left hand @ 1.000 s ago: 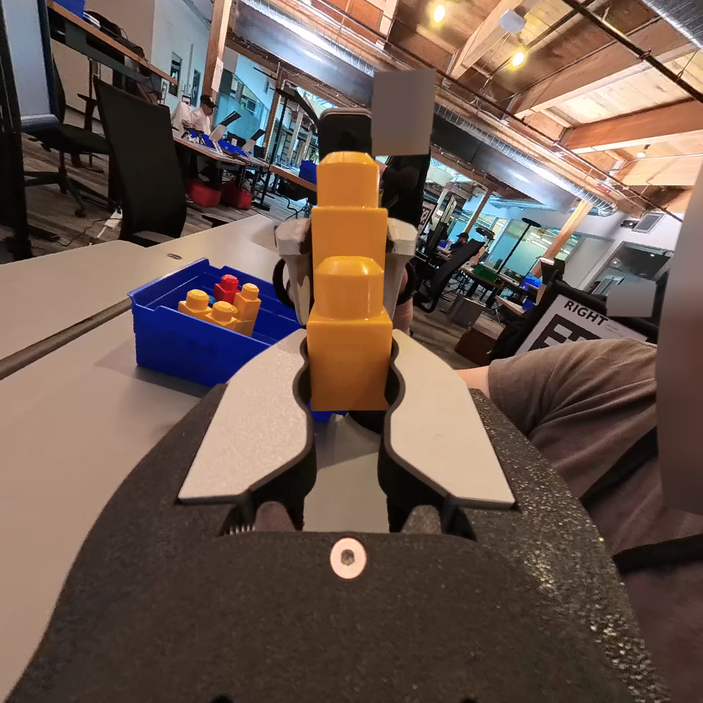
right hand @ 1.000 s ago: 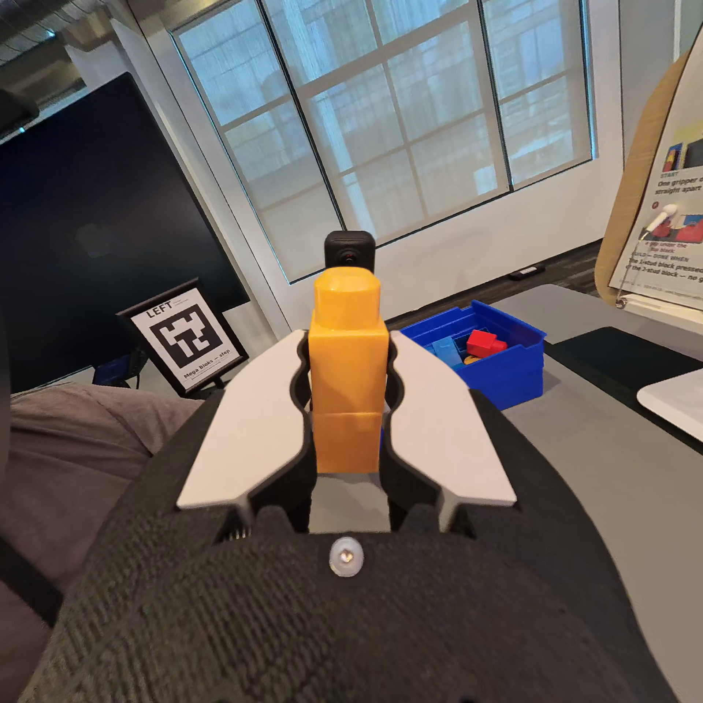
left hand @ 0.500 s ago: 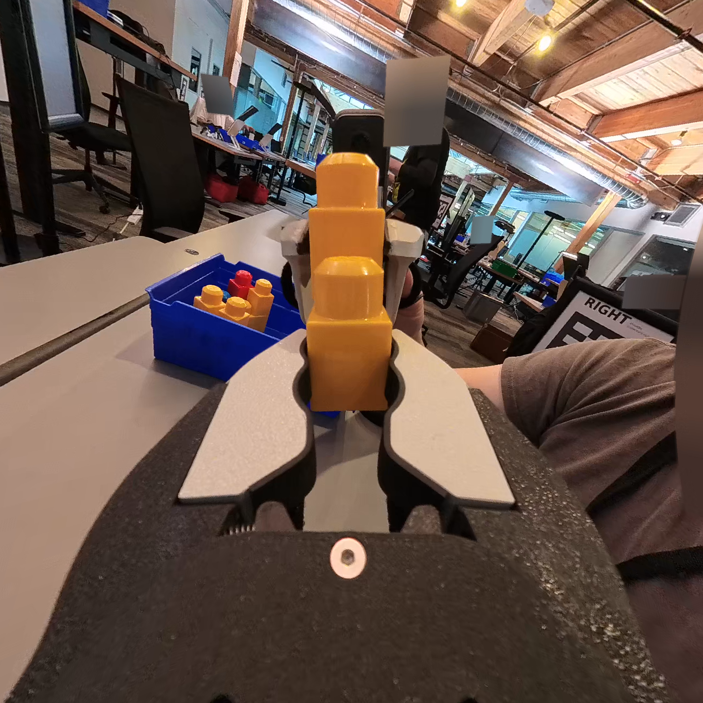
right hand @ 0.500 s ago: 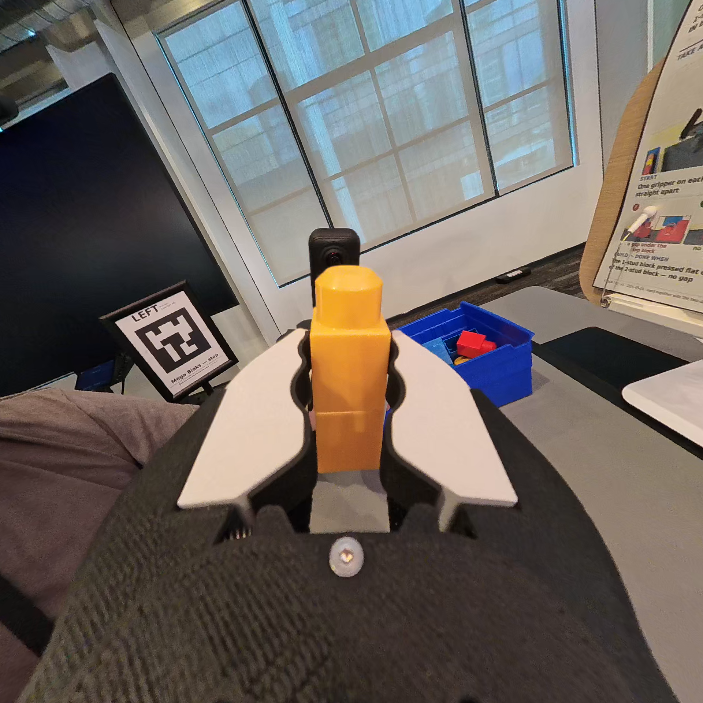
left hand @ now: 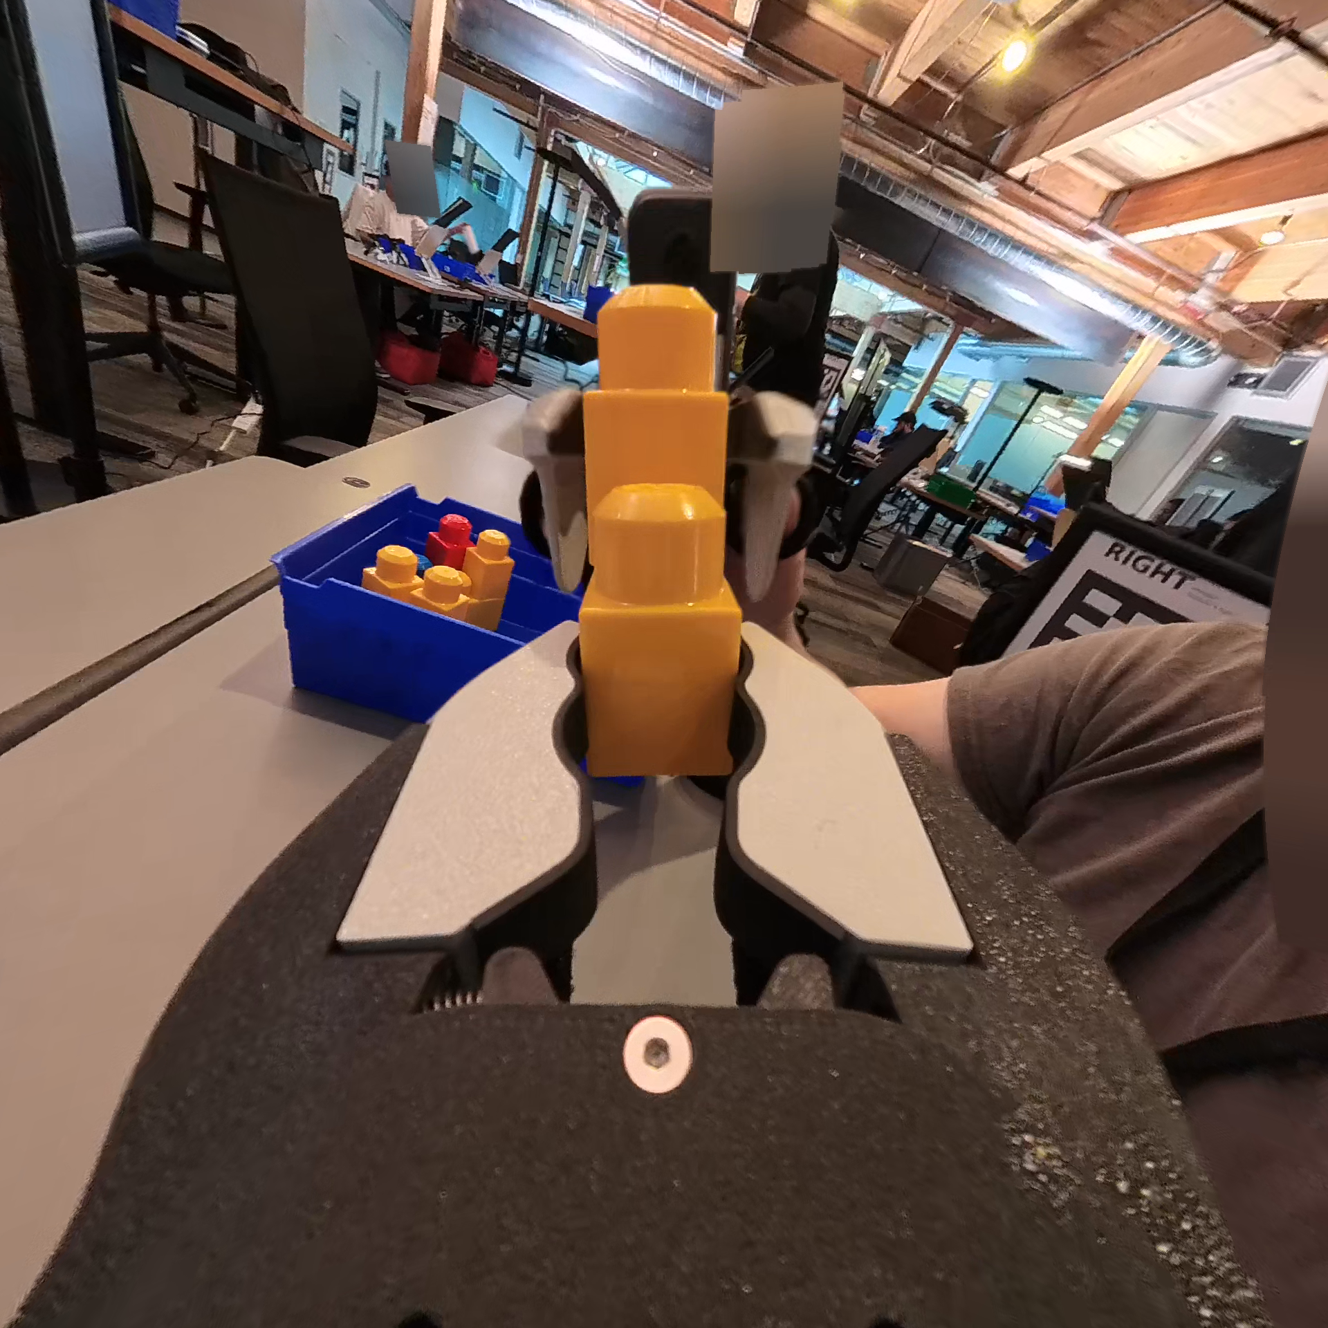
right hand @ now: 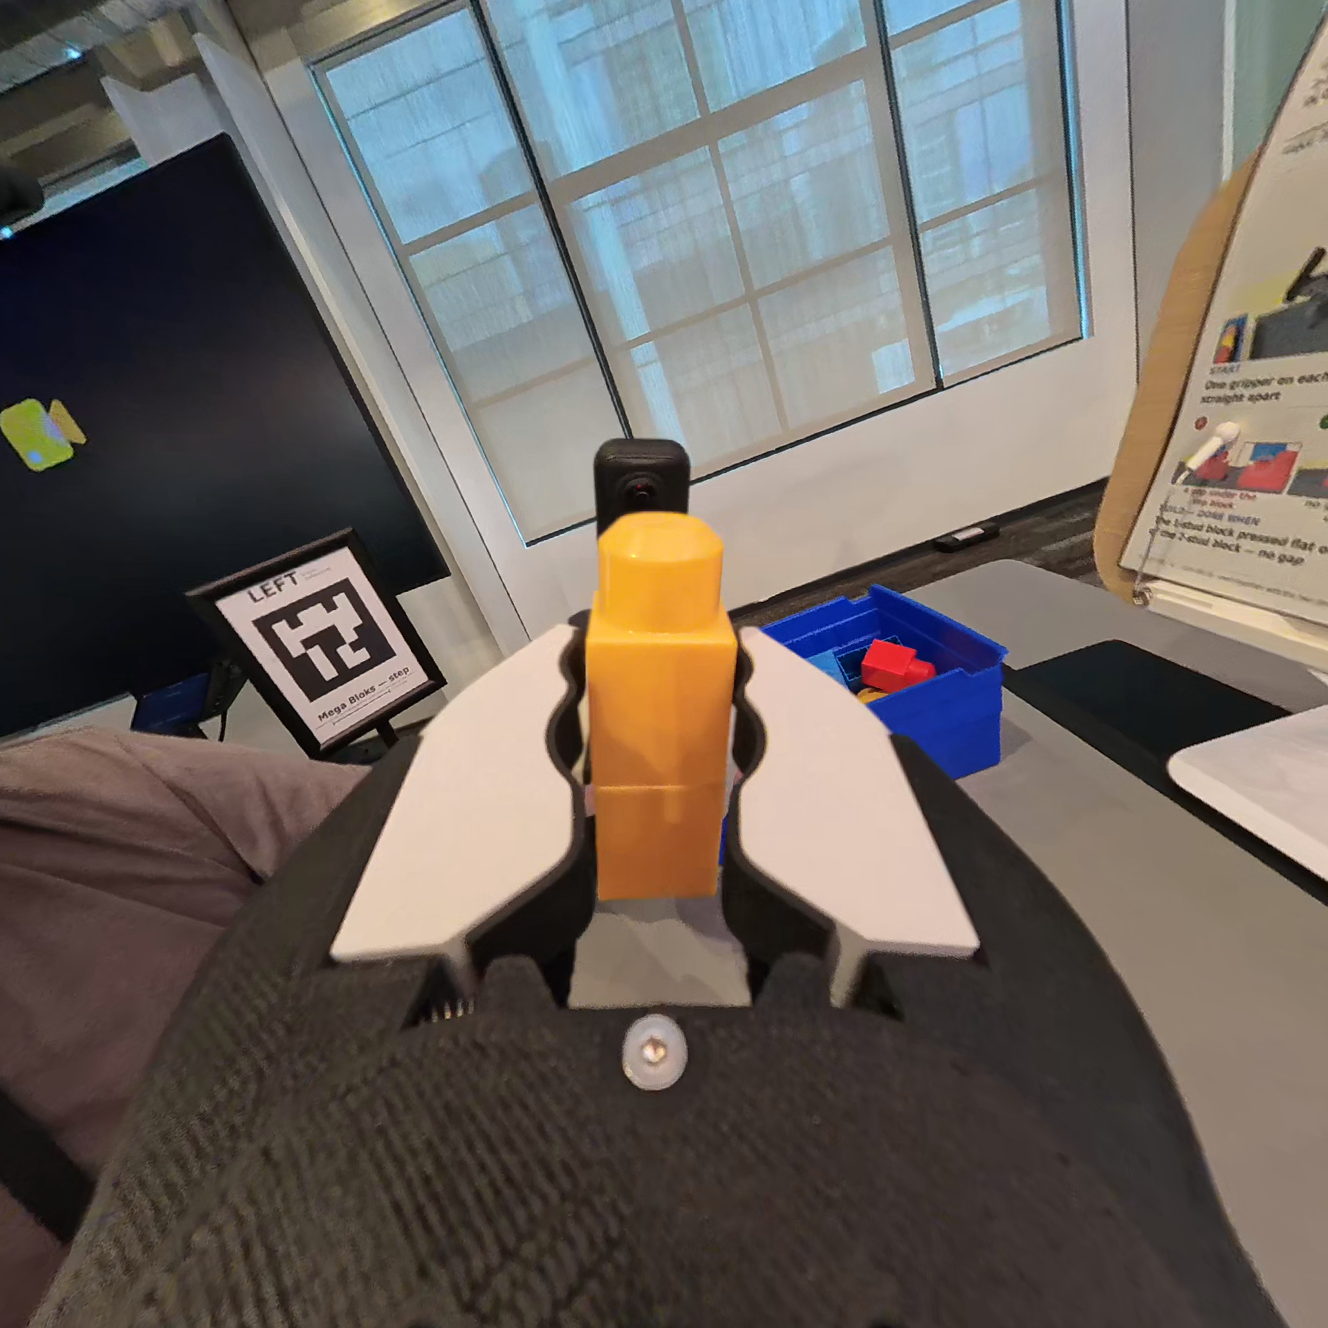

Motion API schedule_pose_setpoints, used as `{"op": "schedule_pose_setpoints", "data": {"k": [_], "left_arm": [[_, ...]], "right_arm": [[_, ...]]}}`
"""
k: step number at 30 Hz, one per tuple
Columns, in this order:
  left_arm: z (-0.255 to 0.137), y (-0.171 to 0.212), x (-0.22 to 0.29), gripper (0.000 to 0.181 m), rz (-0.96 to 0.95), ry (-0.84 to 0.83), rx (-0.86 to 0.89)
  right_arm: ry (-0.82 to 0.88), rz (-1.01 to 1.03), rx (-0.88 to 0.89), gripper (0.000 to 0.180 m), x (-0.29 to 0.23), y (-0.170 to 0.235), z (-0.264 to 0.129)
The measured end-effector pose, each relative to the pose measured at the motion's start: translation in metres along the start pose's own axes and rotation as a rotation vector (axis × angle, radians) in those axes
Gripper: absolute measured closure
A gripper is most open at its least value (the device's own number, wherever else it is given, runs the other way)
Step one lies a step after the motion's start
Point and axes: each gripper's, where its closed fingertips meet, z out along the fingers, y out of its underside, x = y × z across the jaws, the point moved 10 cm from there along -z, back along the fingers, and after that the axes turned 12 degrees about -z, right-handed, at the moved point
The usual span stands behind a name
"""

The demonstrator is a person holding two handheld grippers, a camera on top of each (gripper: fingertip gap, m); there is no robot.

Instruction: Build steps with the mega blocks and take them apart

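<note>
Mega blocks (left hand: 657, 668) held between both grippers, lifted further off the counter (left hand: 144, 754)

Left gripper (left hand: 657, 708) fingers are clamped on the lower yellow block; right gripper (right hand: 657, 754) fingers are clamped on the upper one; since a second ago the pair has only been raised and tilted, seam unopened; separation is judged pending; blue bin (left hand: 374, 639) lies behind.

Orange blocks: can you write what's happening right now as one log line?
left tool: shut on lower orange block | right tool: shut on upper orange block | blocks: joined | blue bin: on table
</note>
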Motion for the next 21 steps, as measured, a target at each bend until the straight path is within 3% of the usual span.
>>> {"op": "schedule_pose_setpoints", "data": {"k": [2,8,13,17,21], "left_arm": [[0.000,0.000,0.000,0.144,0.018,-0.022,-0.017],[0.005,0.007,-0.009,0.144,-0.253,0.129,-0.047],[0.009,0.015,-0.022,0.145,-0.435,0.216,-0.034],[0.010,0.015,-0.024,0.145,-0.430,0.217,-0.037],[0.007,0.011,-0.020,0.144,-0.281,0.104,-0.078]], "right_arm": [[-0.011,-0.014,-0.007,0.122,0.000,-0.010,-0.008],[0.047,0.041,-0.068,0.124,0.011,-0.027,-0.036],[0.045,0.147,-0.130,0.124,0.018,-0.017,-0.031],[0.061,0.146,-0.153,0.124,0.017,-0.017,-0.031],[0.055,0.123,-0.221,0.124,0.014,-0.022,-0.036]]}}
